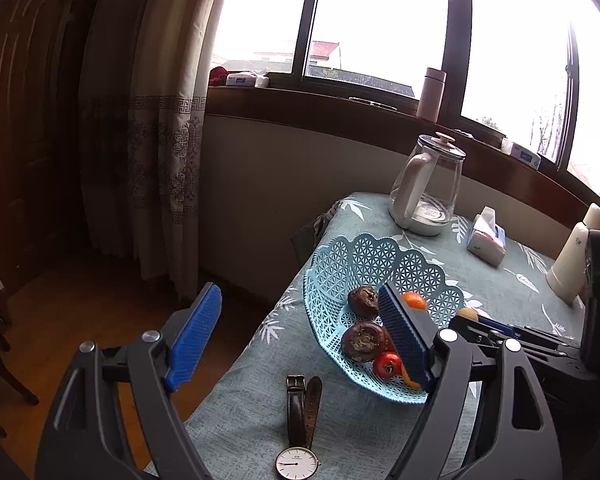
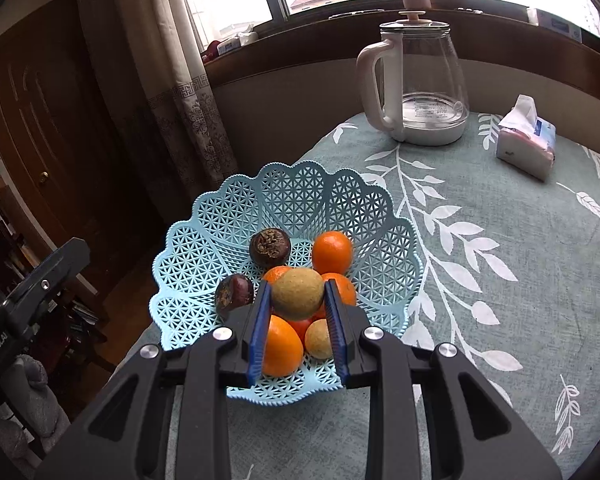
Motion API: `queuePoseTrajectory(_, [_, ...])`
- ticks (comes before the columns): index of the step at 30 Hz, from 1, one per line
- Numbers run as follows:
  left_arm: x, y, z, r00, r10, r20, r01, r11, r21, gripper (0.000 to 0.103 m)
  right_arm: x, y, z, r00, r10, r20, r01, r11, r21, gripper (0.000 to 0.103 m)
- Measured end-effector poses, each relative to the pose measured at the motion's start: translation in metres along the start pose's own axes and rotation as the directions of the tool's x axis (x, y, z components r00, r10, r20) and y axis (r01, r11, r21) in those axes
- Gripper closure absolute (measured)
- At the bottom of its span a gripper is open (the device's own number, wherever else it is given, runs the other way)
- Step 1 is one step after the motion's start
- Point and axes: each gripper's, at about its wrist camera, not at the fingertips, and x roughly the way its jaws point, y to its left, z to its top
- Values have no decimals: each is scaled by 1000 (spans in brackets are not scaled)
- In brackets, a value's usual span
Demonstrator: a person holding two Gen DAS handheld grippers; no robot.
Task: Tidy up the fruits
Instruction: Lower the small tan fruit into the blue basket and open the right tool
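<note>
The right gripper (image 2: pixel 297 305) has its blue-padded jaws clamped on a round, dull yellow-green fruit (image 2: pixel 297 293), held above the pale blue latticed plastic basket (image 2: pixel 292 188) on the desk with its leaf-printed grey-green cloth (image 2: pixel 500 280). That fruit and the jaws hide parts of the oranges (image 2: pixel 332 252), a smaller yellow-green fruit (image 2: pixel 318 339) and something red beneath, while two dark wrinkled fruits (image 2: pixel 269 247) lie clear. The left gripper (image 1: pixel 300 336) hangs with jaws wide apart, its right pad covering part of the basket; a brown-strapped wristwatch (image 1: pixel 299 420) is cut off below.
</note>
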Motion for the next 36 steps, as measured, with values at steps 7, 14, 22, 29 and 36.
queuePoseTrajectory(7, [-1, -1, 0, 1000, -7, 3, 7, 1000, 1, 21, 15, 0, 0, 1000, -13, -25, 14, 1000, 5, 75])
queuePoseTrajectory(14, [-5, -11, -2, 1000, -24, 6, 24, 999, 25, 21, 14, 1, 1, 1000, -20, -21, 20, 1000, 2, 75])
queuePoseTrajectory(22, [-10, -13, -1, 999, -29, 15, 29, 999, 28, 21, 0, 2, 0, 1000, -23, 6, 23, 1000, 5, 75])
queuePoseTrajectory(29, [-15, -17, -1, 999, -39, 24, 38, 999, 35, 18, -16, 5, -2, 999, -33, 35, 33, 999, 7, 74])
queuePoseTrajectory(36, [-22, -22, 2, 998, -53, 37, 52, 998, 41, 14, -36, 9, -2, 997, -42, 69, 42, 999, 1, 68])
